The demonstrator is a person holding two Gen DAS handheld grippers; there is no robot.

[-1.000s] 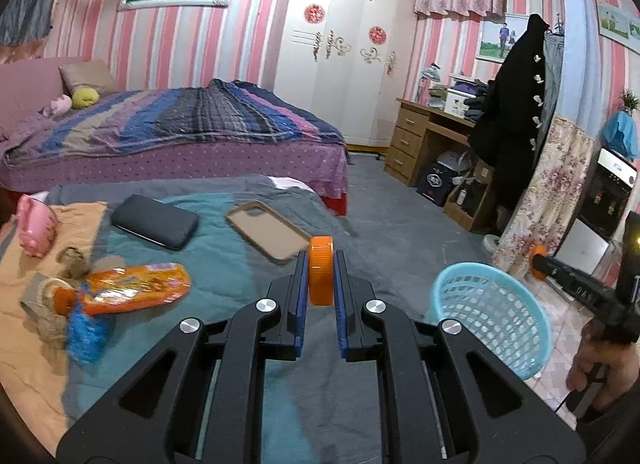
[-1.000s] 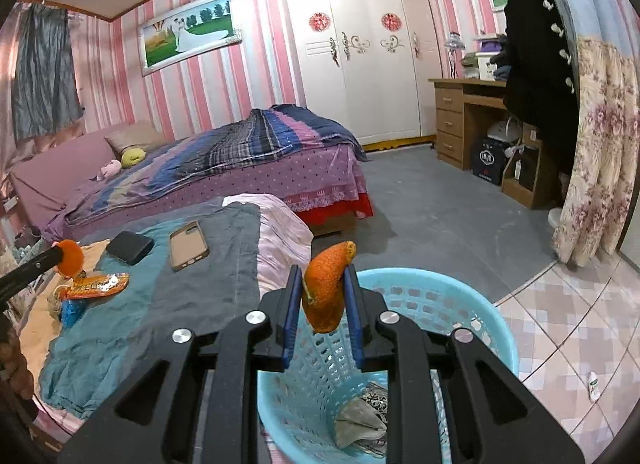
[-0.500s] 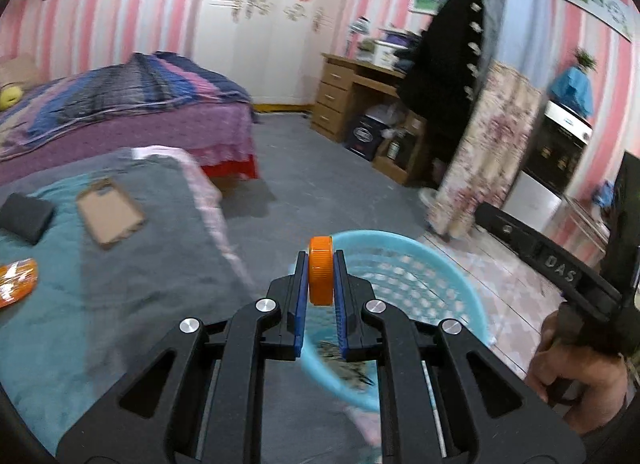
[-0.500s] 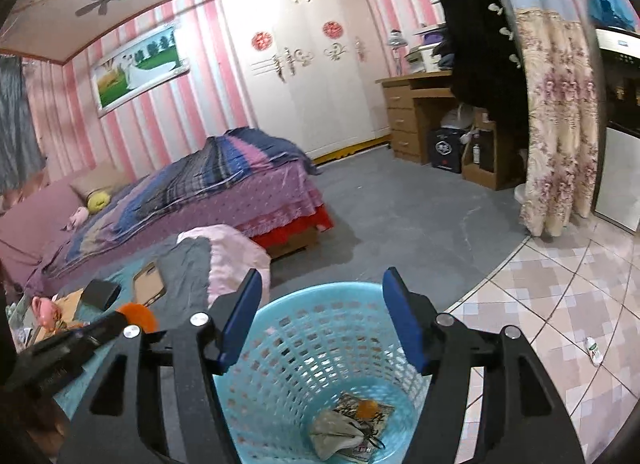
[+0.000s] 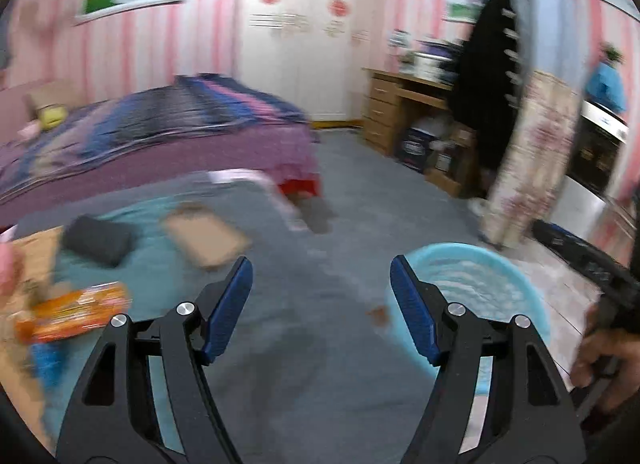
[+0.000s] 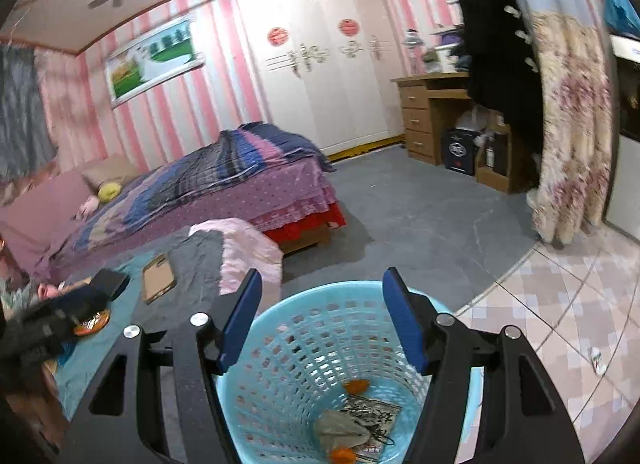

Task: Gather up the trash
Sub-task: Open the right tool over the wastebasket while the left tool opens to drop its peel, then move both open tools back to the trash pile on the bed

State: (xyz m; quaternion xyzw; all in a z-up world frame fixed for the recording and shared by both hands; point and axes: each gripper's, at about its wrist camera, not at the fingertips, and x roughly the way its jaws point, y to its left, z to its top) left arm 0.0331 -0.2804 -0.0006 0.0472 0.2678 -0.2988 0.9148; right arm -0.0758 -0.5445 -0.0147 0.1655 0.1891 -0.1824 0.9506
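Seen from the right wrist, my right gripper (image 6: 322, 276) hangs open over the light blue basket (image 6: 280, 364), nothing between its jaws. In the basket lie crumpled paper (image 6: 340, 428), an orange peel (image 6: 356, 386) and another orange piece (image 6: 342, 454). The left wrist view is blurred. There my left gripper (image 5: 320, 264) has its jaws opening and holds nothing, above the grey blanket just left of the basket (image 5: 480, 276). An orange snack wrapper (image 5: 80, 304) lies on the bedding at the left. A hand (image 5: 600, 356) holds the right gripper at the right edge.
A tan phone case (image 5: 208, 240) and a dark pouch (image 5: 100, 240) lie on the blanket. Beyond them are a striped bed (image 6: 248, 167), a white wardrobe (image 6: 320, 63) and a wooden desk (image 6: 424, 111). A floral curtain (image 6: 572, 123) hangs at the right, above tiled floor.
My right gripper opened and dropped the orange peel into the basket. My left gripper swung over the basket, opened without the orange cap, and swung back toward the bedding.
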